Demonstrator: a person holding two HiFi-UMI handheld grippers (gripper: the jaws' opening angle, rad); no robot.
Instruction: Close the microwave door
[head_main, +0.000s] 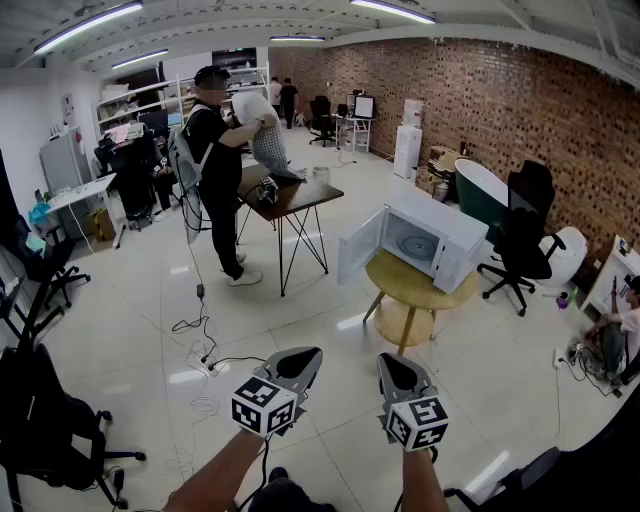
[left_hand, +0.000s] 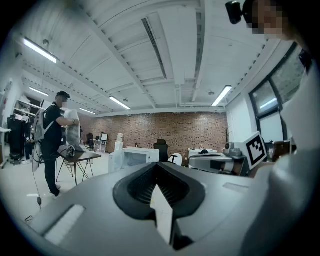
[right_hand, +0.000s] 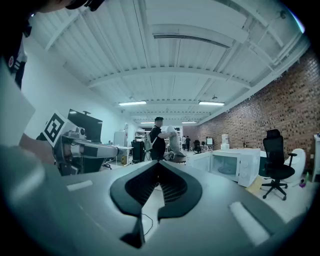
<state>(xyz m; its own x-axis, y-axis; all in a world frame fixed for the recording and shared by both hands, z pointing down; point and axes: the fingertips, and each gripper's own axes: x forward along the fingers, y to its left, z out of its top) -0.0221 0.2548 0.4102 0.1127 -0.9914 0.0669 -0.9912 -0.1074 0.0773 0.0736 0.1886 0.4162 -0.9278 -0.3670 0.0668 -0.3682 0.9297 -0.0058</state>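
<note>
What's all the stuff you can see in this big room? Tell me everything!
microwave: one, white, door open, on the round table
round table: one, wooden, mid-room
office chairs: several, black, one right of the microwave, others at the left edge
dark table: one, thin black legs, farther back
person: one, black top, standing at the dark table
cables: several, black, on the floor
left gripper: one, grey, jaws together, bottom
right gripper: one, grey, jaws together, beside it

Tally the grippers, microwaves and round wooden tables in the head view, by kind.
Grippers: 2 (left gripper, right gripper)
Microwave: 1
Round wooden table: 1
Total: 4
</note>
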